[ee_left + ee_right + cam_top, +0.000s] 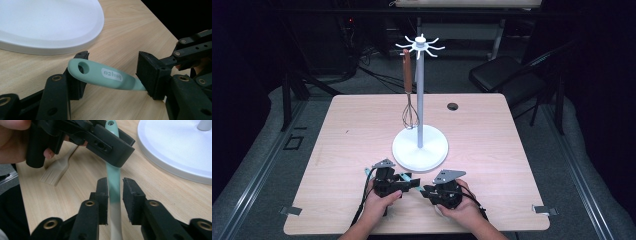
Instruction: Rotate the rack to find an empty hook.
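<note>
1. The mint-green utensil handle [105, 77] lies between the two grippers at the near edge of the table [337, 150], just in front of the white rack base [420, 147]. Its hanging hole is at the end by the left gripper [404, 180].

2. Left gripper: its jaws are spread, with the hole end lying between them, resting against one jaw; I judge it released, not clamping.

3. Right gripper [115, 195]: its jaws flank the handle lower down, where green turns to white. One pad touches and the other shows a thin gap, so I cannot tell whether it truly grips.

4. To do the step well, first clench one gripper firmly on the mid-handle before the other lets go, so the utensil never hangs loose.

5. Keep the hole end free of both jaws; it must slip over a hook on the rack top [420, 46], far behind, where the whisk [409, 95] hangs.

6. Mind the brush [56, 171] lying near on the left; lift clear of it.
</note>
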A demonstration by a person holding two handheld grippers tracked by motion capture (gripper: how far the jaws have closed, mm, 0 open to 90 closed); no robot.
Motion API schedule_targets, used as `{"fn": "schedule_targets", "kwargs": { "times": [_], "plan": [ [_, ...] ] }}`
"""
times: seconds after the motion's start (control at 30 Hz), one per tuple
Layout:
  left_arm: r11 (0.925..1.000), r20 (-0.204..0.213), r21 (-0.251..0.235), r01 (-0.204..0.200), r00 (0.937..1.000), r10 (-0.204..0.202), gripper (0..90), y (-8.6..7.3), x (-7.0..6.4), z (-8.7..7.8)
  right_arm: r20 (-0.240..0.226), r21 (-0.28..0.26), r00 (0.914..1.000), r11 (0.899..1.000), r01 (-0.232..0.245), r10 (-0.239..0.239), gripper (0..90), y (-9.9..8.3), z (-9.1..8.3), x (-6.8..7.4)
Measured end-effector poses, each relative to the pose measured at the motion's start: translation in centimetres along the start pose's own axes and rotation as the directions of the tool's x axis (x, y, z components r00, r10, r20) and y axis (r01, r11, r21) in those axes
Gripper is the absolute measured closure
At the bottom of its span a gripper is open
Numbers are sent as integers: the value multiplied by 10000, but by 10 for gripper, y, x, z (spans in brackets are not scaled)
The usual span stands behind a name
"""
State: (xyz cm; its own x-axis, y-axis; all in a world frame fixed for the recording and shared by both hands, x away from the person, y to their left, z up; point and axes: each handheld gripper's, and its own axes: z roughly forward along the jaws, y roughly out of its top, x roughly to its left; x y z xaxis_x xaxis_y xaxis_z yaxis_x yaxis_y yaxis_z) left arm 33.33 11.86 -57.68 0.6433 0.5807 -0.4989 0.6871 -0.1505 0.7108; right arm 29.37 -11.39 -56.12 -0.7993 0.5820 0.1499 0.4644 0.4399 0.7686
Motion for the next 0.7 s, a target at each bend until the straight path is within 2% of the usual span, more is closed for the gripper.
{"fn": "schedule_targets", "kwargs": {
  "times": [0.13, 0.27, 0.4, 0.57, 0.7],
  "plan": [
    [10000, -83, -4, -30, 10000, 30, 456, 0, 1, 0, -133, 111, 9999, 9999, 73, -71, 704, -1, -1, 0],
    [10000, -184, -62, -24, 9998, 22, 491, 1, 2, -2, -217, 449, 9998, 9990, 20, -11, 693, -2, -1, -1],
    [10000, -257, -37, -57, 9997, 56, 503, 0, 2, -3, -505, 1217, 9985, 9924, -164, 227, 684, -5, -1, -5],
    [9999, -311, -87, -53, 9995, 50, 509, 1, 3, -4, -630, 1620, 9976, 9866, -167, 273, 718, -5, -2, -7],
    [9999, -307, -124, -37, 9995, 33, 510, 1, 3, -5, -482, 1683, 9987, 9857, -73, 156, 779, -5, -3, -6]
  ]
}}
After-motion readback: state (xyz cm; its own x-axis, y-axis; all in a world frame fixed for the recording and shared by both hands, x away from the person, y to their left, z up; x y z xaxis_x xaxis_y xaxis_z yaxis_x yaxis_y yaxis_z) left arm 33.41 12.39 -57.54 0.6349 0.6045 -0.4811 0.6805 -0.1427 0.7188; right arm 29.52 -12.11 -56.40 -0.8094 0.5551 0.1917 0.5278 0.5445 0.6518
